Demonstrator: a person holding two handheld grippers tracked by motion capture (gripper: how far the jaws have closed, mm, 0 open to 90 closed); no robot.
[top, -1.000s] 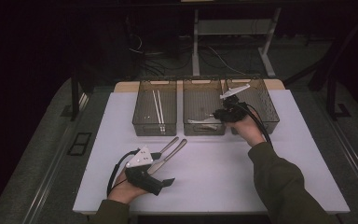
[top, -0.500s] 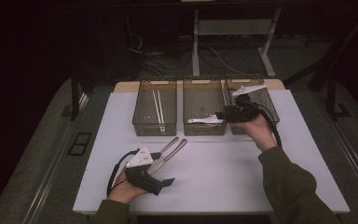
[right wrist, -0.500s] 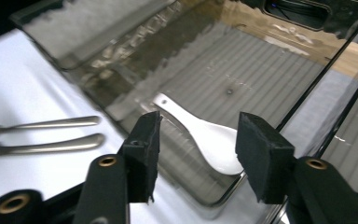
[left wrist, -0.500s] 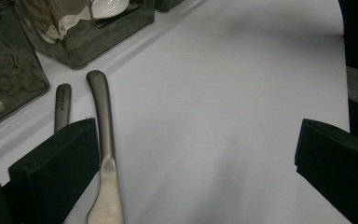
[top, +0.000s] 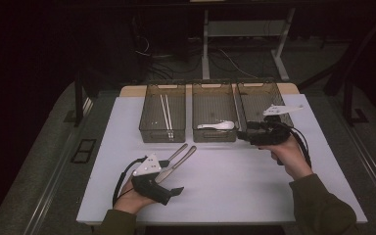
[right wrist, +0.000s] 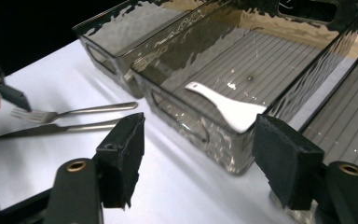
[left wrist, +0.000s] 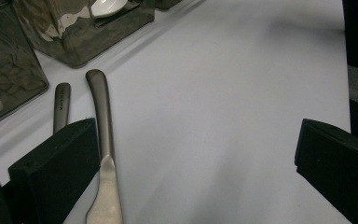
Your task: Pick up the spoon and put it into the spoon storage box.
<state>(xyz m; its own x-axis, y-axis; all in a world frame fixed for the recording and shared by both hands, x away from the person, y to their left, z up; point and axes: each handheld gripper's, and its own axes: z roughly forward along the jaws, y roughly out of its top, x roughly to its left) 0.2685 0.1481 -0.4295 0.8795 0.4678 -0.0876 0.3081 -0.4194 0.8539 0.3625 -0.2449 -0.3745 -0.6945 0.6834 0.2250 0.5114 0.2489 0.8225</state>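
My right gripper point(top: 245, 134), center-right, has just been opening, nothing between; white spoon point(top: 217, 126) lies in the middle bin point(top: 214, 137); left gripper point(left wrist: 193, 154) gapes empty.

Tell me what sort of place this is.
Probably a lab or workshop set up for recording cutlery sorting: a white table under a fixed camera, three clear bins in a row, and desk legs with loose cables on the dark floor behind.

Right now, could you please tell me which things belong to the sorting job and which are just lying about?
In the job: spoon, fork, knife, chopsticks, three bins, left gripper, right gripper with jaws just opened and empty.

Lying about: cables and desk legs behind the table.
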